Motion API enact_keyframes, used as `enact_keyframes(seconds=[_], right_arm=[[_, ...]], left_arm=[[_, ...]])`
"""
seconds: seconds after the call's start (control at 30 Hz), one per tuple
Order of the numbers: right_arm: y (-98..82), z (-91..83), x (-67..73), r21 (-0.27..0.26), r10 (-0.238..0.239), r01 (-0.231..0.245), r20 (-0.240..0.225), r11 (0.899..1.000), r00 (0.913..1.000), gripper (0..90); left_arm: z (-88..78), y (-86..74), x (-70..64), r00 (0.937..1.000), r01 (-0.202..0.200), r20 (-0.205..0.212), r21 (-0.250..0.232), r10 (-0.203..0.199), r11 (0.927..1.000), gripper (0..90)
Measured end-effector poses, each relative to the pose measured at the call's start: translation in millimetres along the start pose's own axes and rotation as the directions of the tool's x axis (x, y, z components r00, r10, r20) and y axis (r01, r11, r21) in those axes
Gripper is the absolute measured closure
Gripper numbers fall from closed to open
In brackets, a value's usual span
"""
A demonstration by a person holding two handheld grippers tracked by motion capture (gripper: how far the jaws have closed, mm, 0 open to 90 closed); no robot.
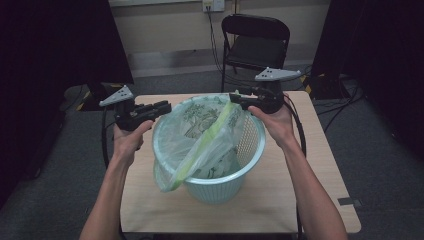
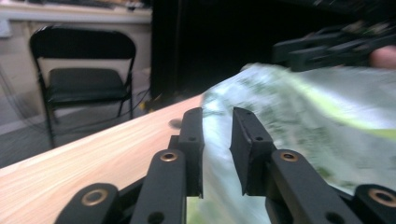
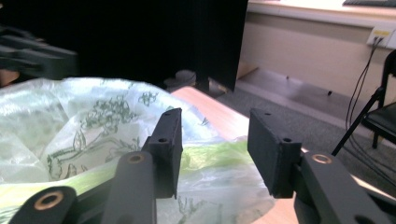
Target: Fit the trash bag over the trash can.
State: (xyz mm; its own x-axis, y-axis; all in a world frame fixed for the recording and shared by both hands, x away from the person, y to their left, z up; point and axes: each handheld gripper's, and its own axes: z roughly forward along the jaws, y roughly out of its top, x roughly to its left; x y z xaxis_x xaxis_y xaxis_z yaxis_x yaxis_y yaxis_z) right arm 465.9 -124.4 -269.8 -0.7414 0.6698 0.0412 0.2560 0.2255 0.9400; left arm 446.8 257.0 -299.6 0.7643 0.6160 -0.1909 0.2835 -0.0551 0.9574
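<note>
**Bin liner at basket rim, both sets of jaws apart**

The plastic liner bag [image 1: 200, 132], translucent with a green leaf print and a yellow-green band, sits in the pale blue basket [image 1: 220, 185]. The basket stands upright at the middle of the table [image 1: 320, 165]. The bag's edge is draped over the rim on the near-left side and hangs down the outside wall there; the yellow-green band runs diagonally from the far-right rim to the near-left rim.

The left gripper [image 1: 162, 107] is held level at the far-left of the basket rim. In the left gripper view its jaws stand a little apart, with the bag film directly beyond the gap; no film is pinched between them.

The right gripper [image 1: 235, 97] is held at the far-right of the rim, just above the end of the band. In the right gripper view its jaws stand well apart over the bag film and the band, and nothing is clamped.

A black folding chair [image 1: 256, 42] stands on the floor beyond the far edge of the table.
</note>
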Motion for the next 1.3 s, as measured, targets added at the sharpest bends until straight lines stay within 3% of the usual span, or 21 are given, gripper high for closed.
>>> enact_keyframes(seconds=[0.03, 0.2, 0.27, 0.37, 0.47, 0.53, 0.73, 0.83, 0.97, 1.13, 1.2, 1.3], right_arm=[[-0.8, 2.5, 1.0, 0.027, -0.004, 0.004, 0.0, 1.0, 1.0, 52.7], [-3.0, 7.0, 1.9, 0.107, -0.03, 0.026, 0.035, 0.994, 0.999, 52.2], [-4.2, 8.9, 2.4, 0.118, -0.037, 0.032, 0.038, 0.992, 0.9986, 58.6], [-3.7, 6.8, 4.6, 0.066, -0.052, 0.05, 0.04, 0.997, 0.9978, 66.1], [-3.3, 3.4, 4.7, 0.039, -0.059, 0.058, 0.036, 0.998, 0.9976, 84.7], [-3.6, 0.9, 4.5, 0.03, -0.066, 0.065, 0.03, 0.997, 0.9974, 90.0], [-8.4, -23.8, 2.7, -0.06, -0.038, 0.041, 0.058, 0.997, 0.9976, 90.0], [-19.6, -34.7, -1.6, -0.076, -0.012, 0.017, 0.066, 0.997, 0.9978, 90.0], [-40.6, -46.0, -8.5, -0.122, 0.056, -0.047, 0.068, 0.991, 0.9961, 90.0], [-62.9, -49.2, -15.6, -0.124, 0.105, -0.097, 0.057, 0.987, 0.9929, 89.7], [-68.9, -46.3, -17.2, -0.106, 0.101, -0.095, 0.057, 0.99, 0.9932, 89.6], [-70.8, -42.4, -19.5, -0.096, 0.108, -0.103, 0.05, 0.99, 0.9929, 87.2]], left_arm=[[0.3, -0.7, 0.6, 0.9999, 0.016, 0.002, -0.007, -0.016, 0.9998, 77.4], [-9.3, -2.0, -6.2, 0.9998, -0.014, -0.011, 0.004, 0.014, 0.9999, 80.6], [-12.8, -3.9, -9.0, 0.9997, -0.02, -0.012, 0.006, 0.02, 0.9998, 79.6], [-17.1, -8.3, -11.6, 0.9994, -0.021, -0.025, -0.007, 0.021, 0.9997, 77.9], [-18.2, -10.0, -11.7, 0.9998, -0.01, -0.018, -0.019, 0.01, 0.9998, 77.8], [-17.9, -9.9, -12.2, 0.9997, -0.014, -0.02, -0.018, 0.013, 0.9997, 77.8], [-18.1, -11.7, -13.2, 0.9996, -0.014, -0.027, -0.031, 0.013, 0.9994, 77.8], [-16.9, -11.0, -14.4, 0.9992, -0.016, -0.037, -0.03, 0.015, 0.9994, 77.8], [-13.4, -10.3, -18.5, 0.9994, -0.022, -0.026, -0.018, 0.022, 0.9996, 77.8], [-11.4, -8.4, -18.7, 0.9993, -0.031, -0.021, -0.006, 0.031, 0.9995, 77.8], [-8.6, -6.1, -17.5, 0.999, -0.04, -0.017, 0.001, 0.04, 0.9992, 77.5], [-1.6, 0.4, -10.2, 0.9992, -0.037, -0.017, -0.002, 0.037, 0.9993, 62.6]])
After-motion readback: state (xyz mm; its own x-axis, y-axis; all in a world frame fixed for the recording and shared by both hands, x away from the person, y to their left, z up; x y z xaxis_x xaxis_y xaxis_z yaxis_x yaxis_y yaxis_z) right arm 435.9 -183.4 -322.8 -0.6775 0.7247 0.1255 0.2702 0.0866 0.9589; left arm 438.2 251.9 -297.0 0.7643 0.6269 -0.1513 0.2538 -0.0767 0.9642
